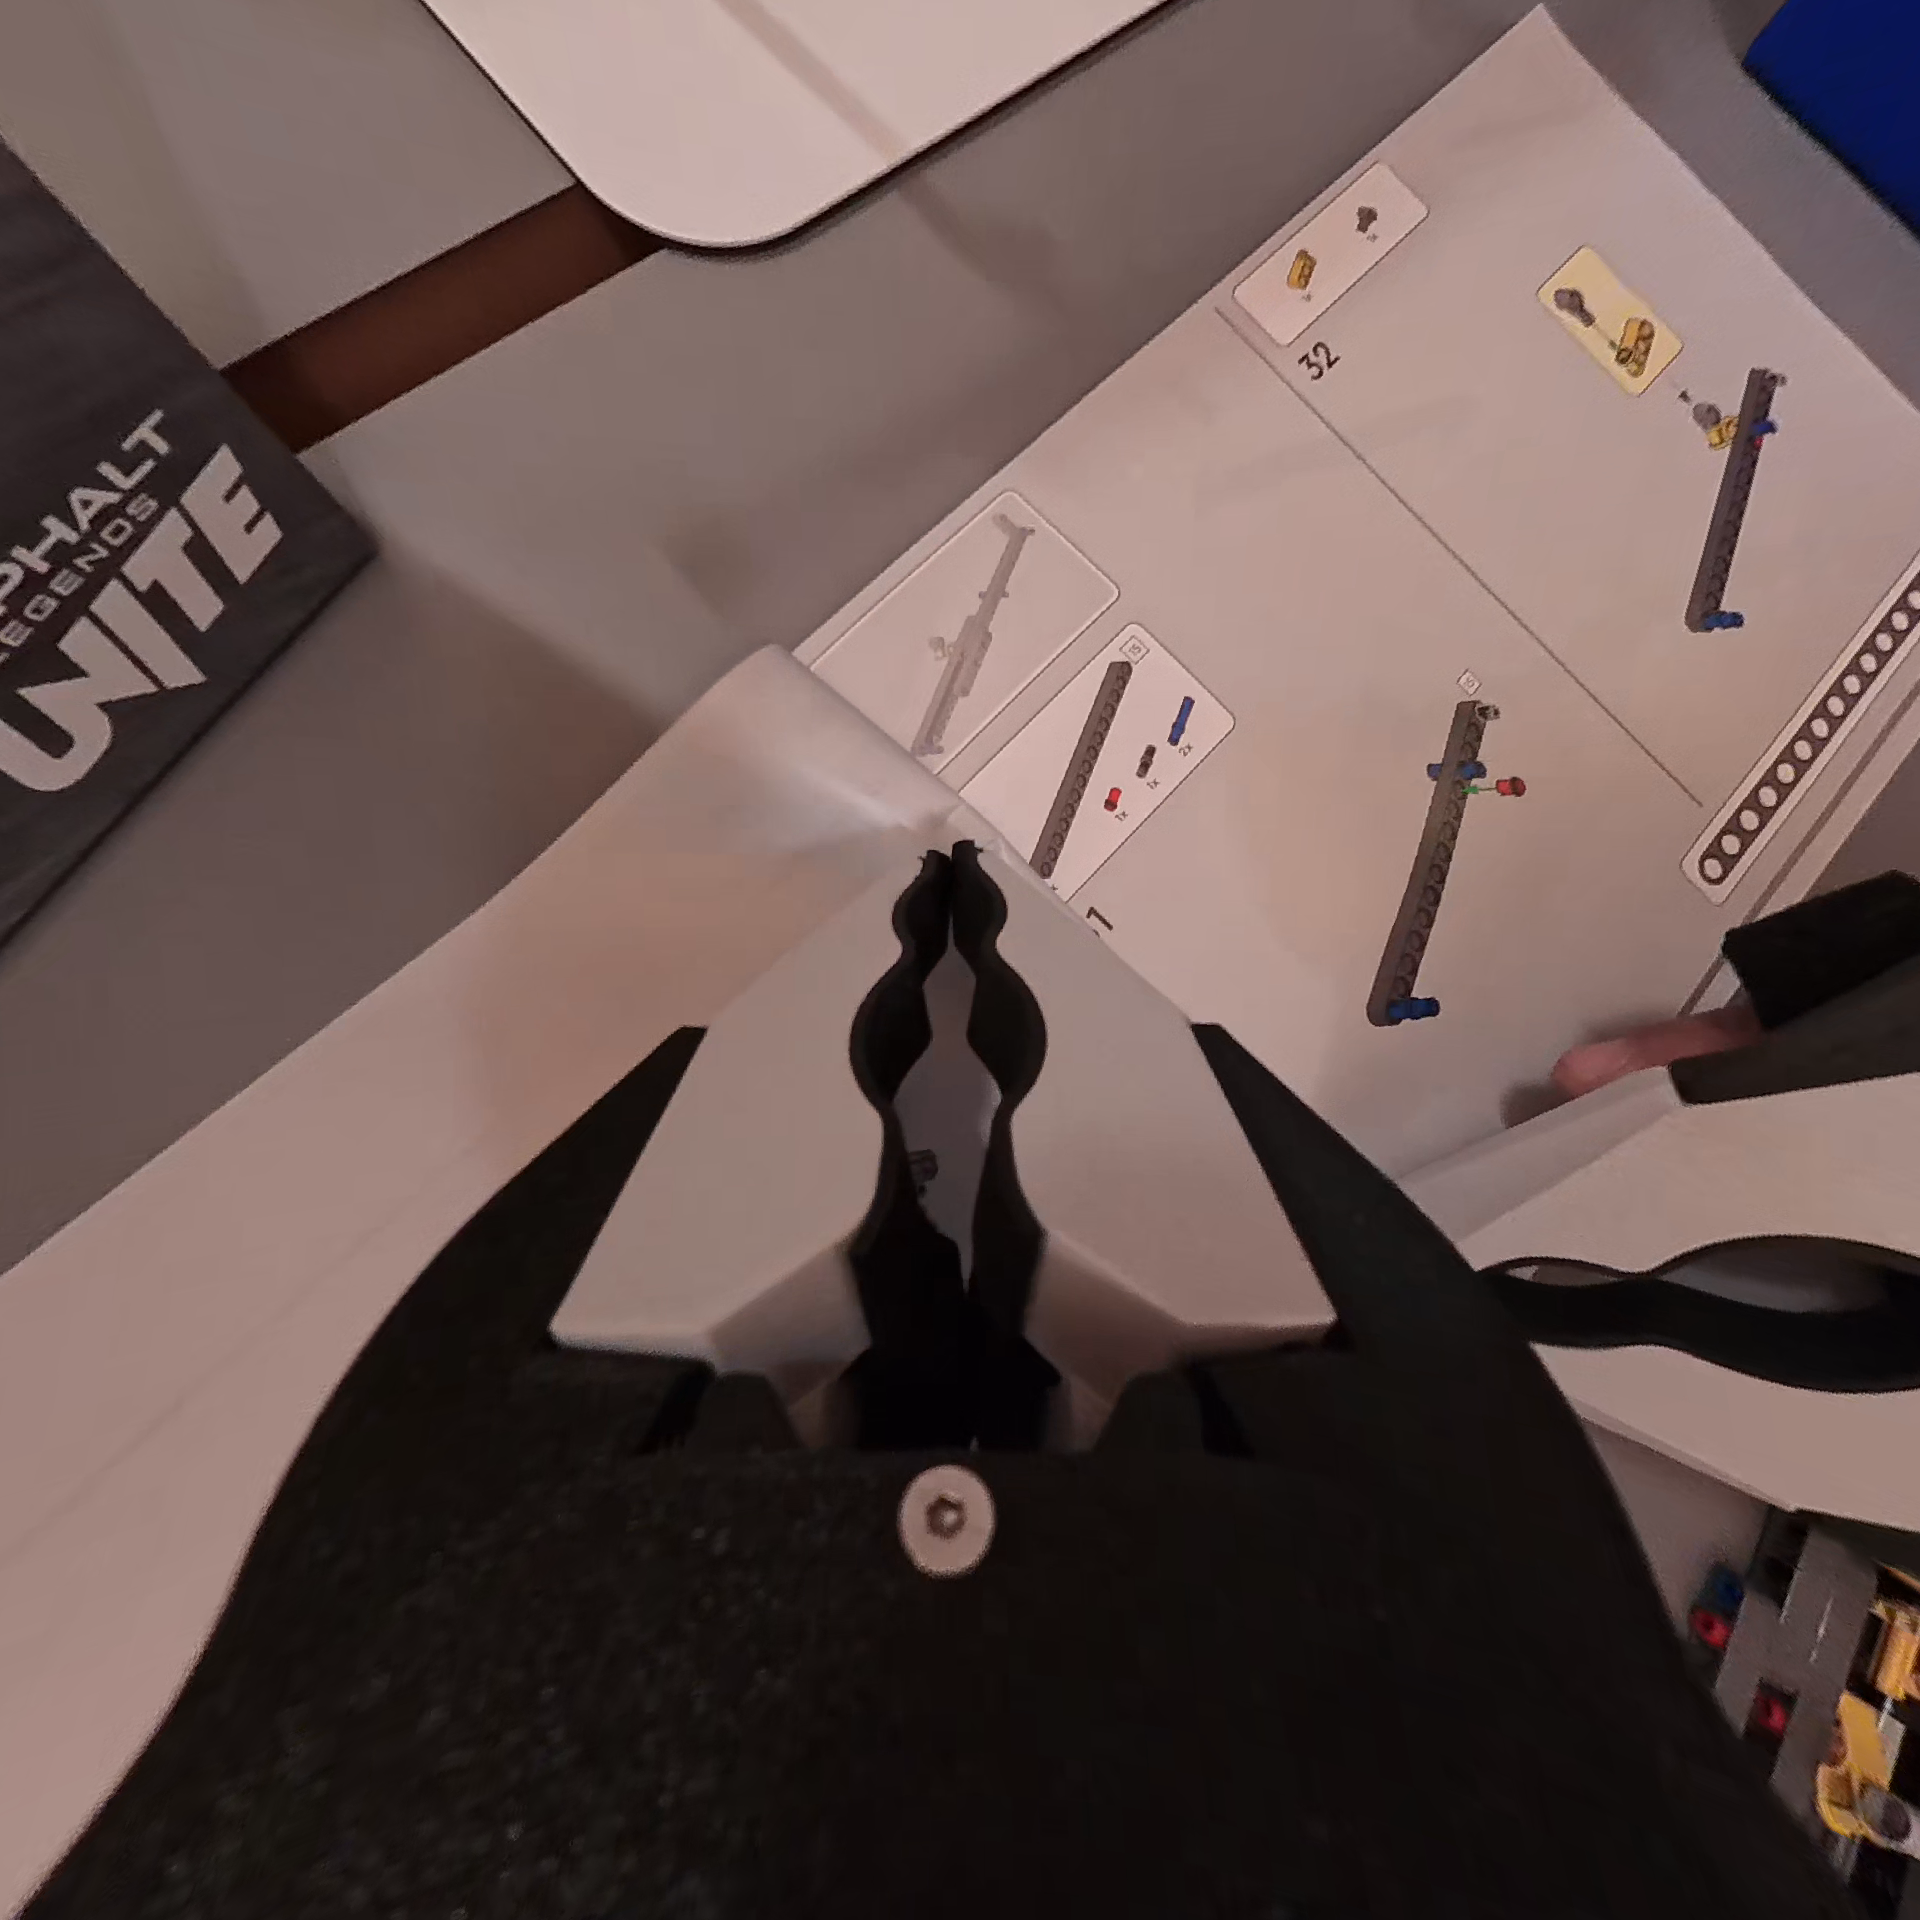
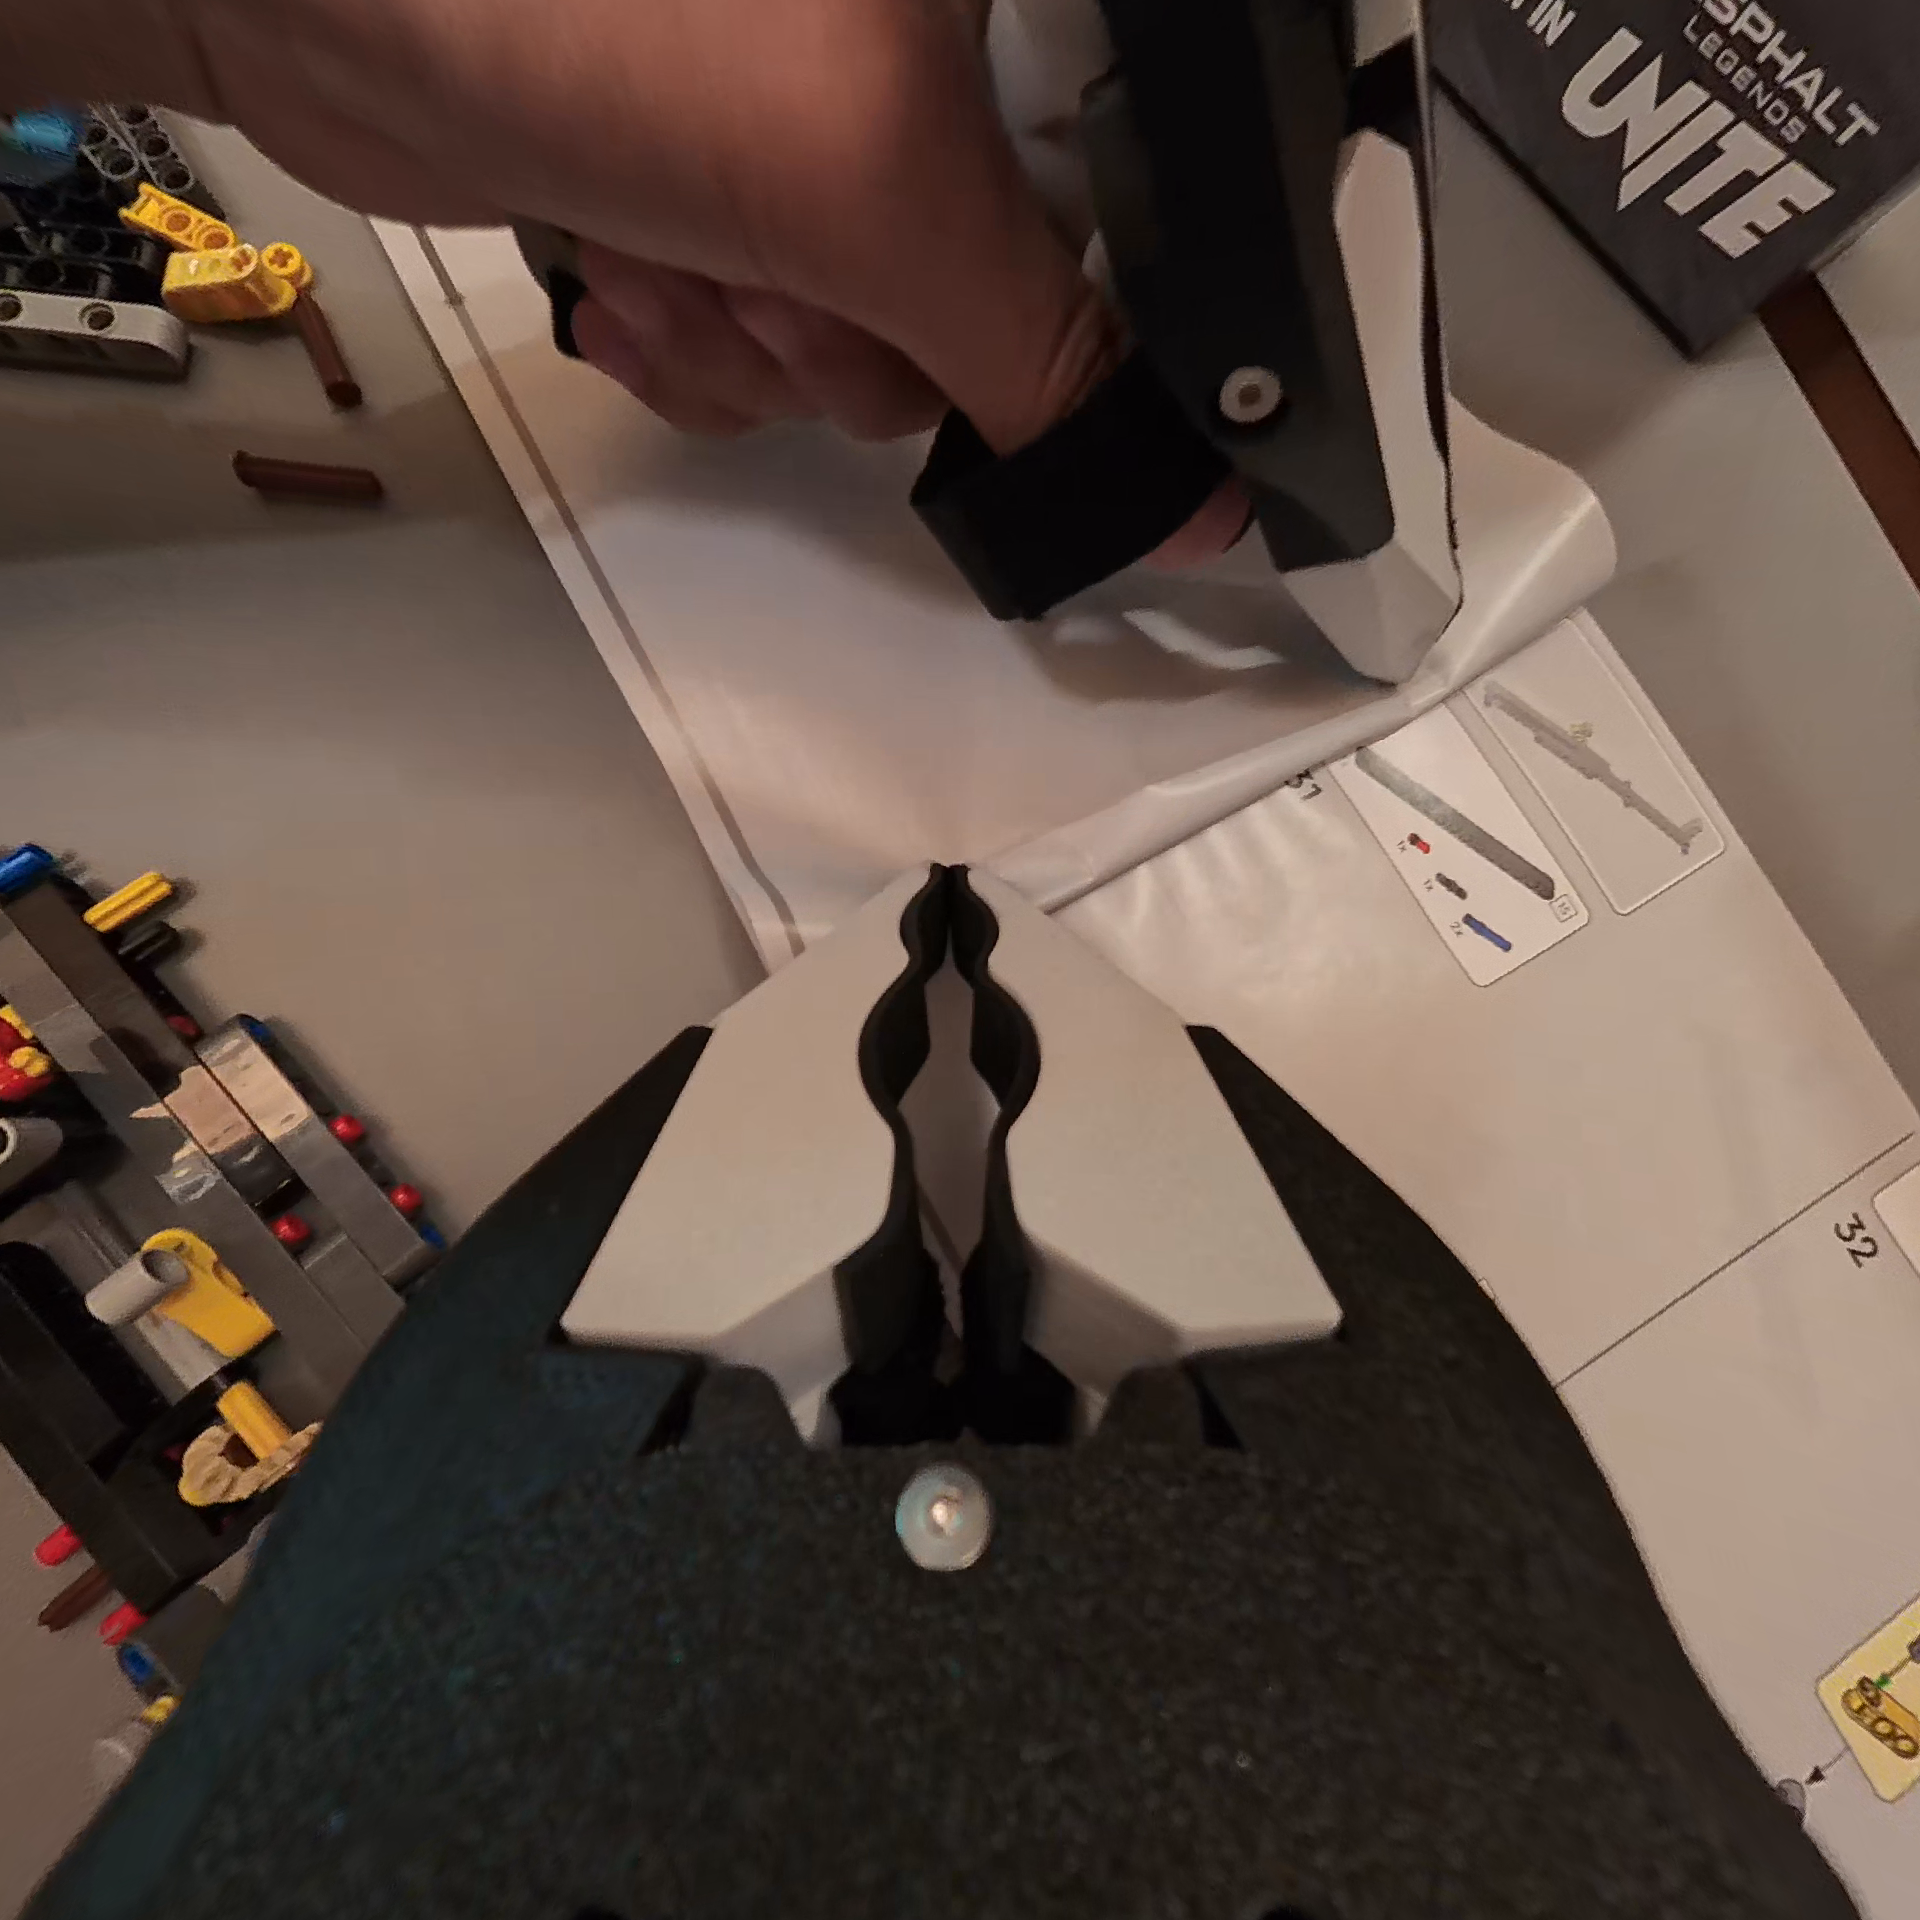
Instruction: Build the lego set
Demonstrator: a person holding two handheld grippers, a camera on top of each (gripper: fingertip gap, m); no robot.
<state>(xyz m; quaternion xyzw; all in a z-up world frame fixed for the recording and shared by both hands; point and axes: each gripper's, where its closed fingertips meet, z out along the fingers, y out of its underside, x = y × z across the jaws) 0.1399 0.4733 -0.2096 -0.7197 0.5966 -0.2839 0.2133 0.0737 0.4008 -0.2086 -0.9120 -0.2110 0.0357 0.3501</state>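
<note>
Grey tabletop (image 1: 436, 582) carries an open instruction booklet (image 1: 1351, 582) with a dark printed box (image 1: 135, 582) beside it. Left gripper (image 1: 953, 854) has its jaws pressed together on the curled edge of a page (image 1: 810, 717), lifting it off the spread beneath. Right gripper (image 2: 951, 871) is closed too, its tips at a page fold, though whether it pinches paper I cannot tell. A hand (image 2: 727, 208) grasps the left tool. Loose lego pieces (image 2: 208, 260) and the partly built model (image 2: 156, 1195) lie left of the booklet

Both wrist views close above booklet (image 1: 1455, 582)
</note>
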